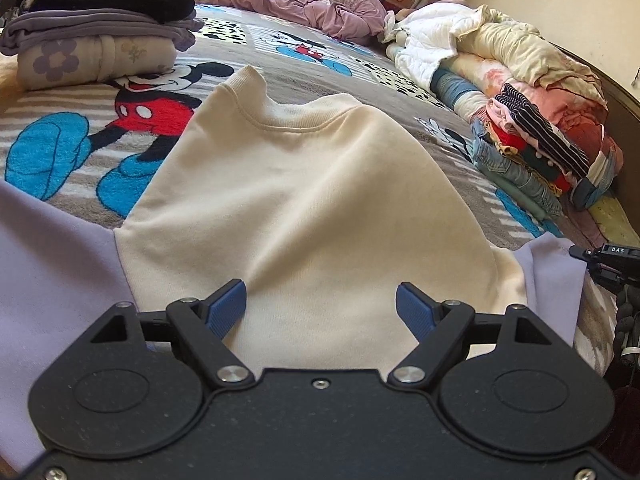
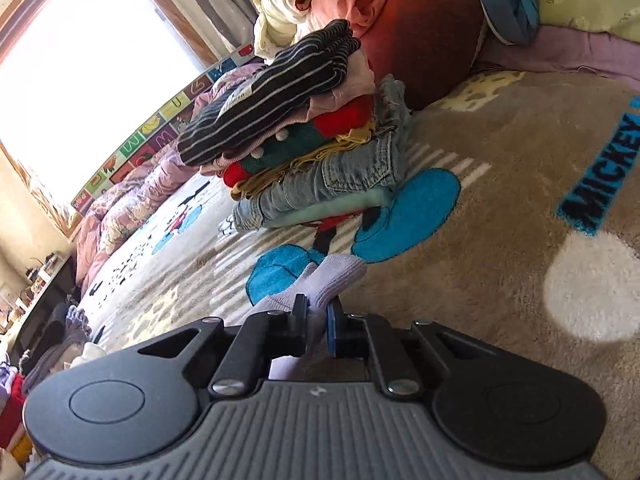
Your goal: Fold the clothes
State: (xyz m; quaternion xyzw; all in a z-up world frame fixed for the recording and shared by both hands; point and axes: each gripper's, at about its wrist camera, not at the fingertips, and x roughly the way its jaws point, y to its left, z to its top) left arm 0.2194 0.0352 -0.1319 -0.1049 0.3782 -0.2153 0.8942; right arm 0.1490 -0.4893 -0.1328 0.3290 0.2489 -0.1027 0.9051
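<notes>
1. Right wrist view: the fleecy blanket (image 2: 500, 152) covering the bed reads "MICKEY" in blue-edged black letters.
2. The cream sweatshirt (image 1: 304, 200) with lilac sleeves lies flat on it, ribbed collar farthest away.
3. A folded stack (image 2: 312, 148) is topped by striped knit, with denim below.
4. The left gripper (image 1: 321, 312) is spread above the sweatshirt's hem.
5. The right gripper (image 2: 318, 320) pinches the lilac ribbed cuff (image 2: 336, 276).

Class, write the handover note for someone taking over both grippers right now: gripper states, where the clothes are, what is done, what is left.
Left gripper: jaws open, over the cream sweatshirt, holding nothing.
Right gripper: jaws shut on the lilac cuff of its right sleeve.
Sweatshirt lies flat on the Mickey blanket, collar away from you, lilac sleeves out to both sides.
Done: folded stacks at left and right.
Left: fold in the sleeves, fold the body, stack it.
</notes>
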